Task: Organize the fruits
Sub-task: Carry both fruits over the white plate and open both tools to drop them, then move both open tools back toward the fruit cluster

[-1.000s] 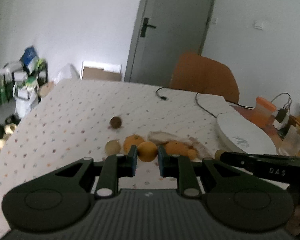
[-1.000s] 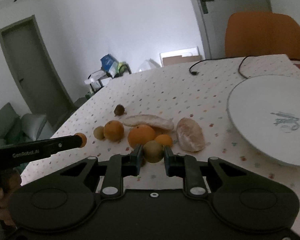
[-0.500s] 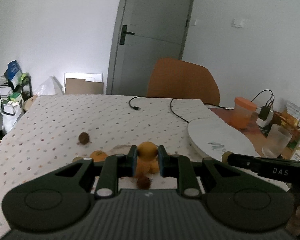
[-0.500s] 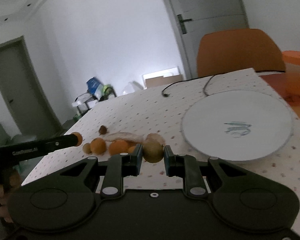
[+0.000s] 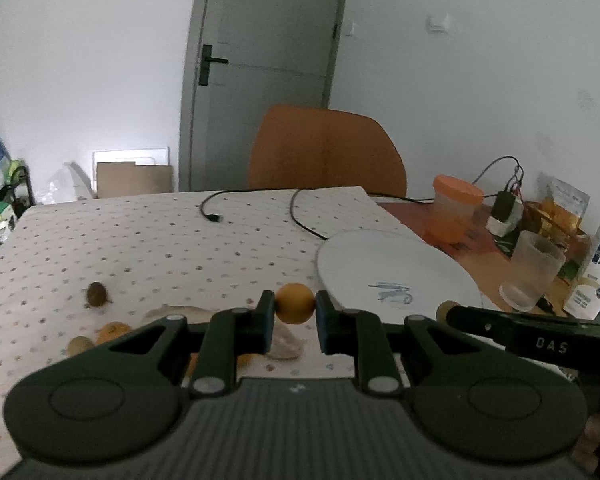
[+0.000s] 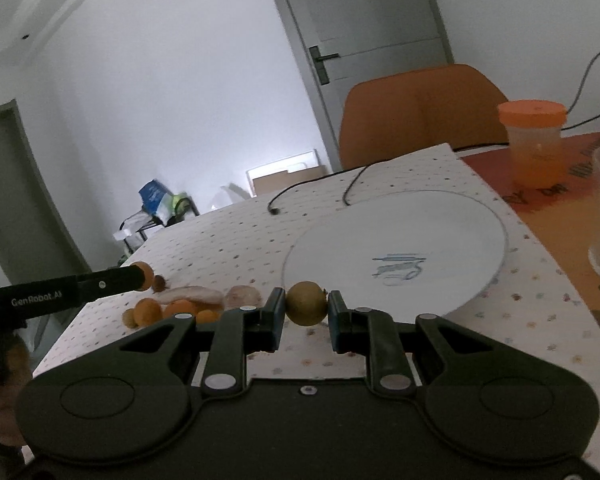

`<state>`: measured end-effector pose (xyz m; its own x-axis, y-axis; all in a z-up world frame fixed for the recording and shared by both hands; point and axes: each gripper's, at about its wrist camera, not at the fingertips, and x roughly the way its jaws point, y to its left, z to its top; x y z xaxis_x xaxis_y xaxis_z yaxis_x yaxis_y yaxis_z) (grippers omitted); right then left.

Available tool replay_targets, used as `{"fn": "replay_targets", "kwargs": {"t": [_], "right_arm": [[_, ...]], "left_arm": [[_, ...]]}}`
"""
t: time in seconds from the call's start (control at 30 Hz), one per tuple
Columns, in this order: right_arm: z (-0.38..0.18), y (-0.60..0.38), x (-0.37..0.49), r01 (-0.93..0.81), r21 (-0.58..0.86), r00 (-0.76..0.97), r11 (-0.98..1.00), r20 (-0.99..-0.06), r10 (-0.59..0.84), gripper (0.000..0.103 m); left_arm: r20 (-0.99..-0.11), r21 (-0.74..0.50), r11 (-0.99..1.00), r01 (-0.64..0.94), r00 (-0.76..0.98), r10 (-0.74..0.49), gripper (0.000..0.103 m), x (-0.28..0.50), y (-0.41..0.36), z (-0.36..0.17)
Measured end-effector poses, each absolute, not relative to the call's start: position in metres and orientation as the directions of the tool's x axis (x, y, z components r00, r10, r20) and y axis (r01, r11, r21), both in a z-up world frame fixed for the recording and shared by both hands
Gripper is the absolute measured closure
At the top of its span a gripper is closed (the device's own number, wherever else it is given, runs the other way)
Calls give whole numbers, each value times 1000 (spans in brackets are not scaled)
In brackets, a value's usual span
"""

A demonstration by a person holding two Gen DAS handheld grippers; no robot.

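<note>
My left gripper (image 5: 295, 309) is shut on a small orange fruit (image 5: 295, 309) and holds it above the table, just left of the white plate (image 5: 412, 276). My right gripper (image 6: 306, 303) is shut on a small green-brown fruit (image 6: 306, 303) held in the air near the plate's (image 6: 440, 224) near-left rim. The other fruits (image 6: 172, 308) lie in a cluster on the dotted tablecloth, left of the plate: oranges, a small greenish fruit (image 5: 80, 345), a brown one (image 5: 97, 294) and pale peeled pieces (image 5: 284, 346).
Right of the plate stand an orange-lidded jar (image 5: 456, 210), a frosted glass (image 5: 534, 276) and cartons (image 5: 596, 276). A black cable (image 5: 300, 216) lies on the far part of the cloth. An orange chair (image 5: 326, 152) stands behind the table.
Both grippers have lifted their fruits off the cluster and moved right toward the plate. The plate now sits closer in both views.
</note>
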<state>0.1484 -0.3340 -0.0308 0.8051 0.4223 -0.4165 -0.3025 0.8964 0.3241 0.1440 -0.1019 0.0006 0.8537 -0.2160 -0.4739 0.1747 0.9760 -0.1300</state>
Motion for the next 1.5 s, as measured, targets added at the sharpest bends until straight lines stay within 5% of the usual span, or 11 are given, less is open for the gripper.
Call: {"fn": "replay_targets", "kwargs": {"t": [1.13, 1.4, 1.5], "right_arm": [[-41, -382, 171, -203, 348, 854, 915, -394, 339, 76], [-42, -386, 160, -185, 357, 859, 916, -393, 327, 76], [-44, -386, 157, -189, 364, 854, 912, -399, 335, 76]], "left_arm": [[-538, -110, 959, 259, 796, -277, 82, 203, -183, -20], [-544, -118, 966, 231, 799, -257, 78, 193, -171, -16], [-553, -101, 974, 203, 802, -225, 67, 187, -163, -14]]}}
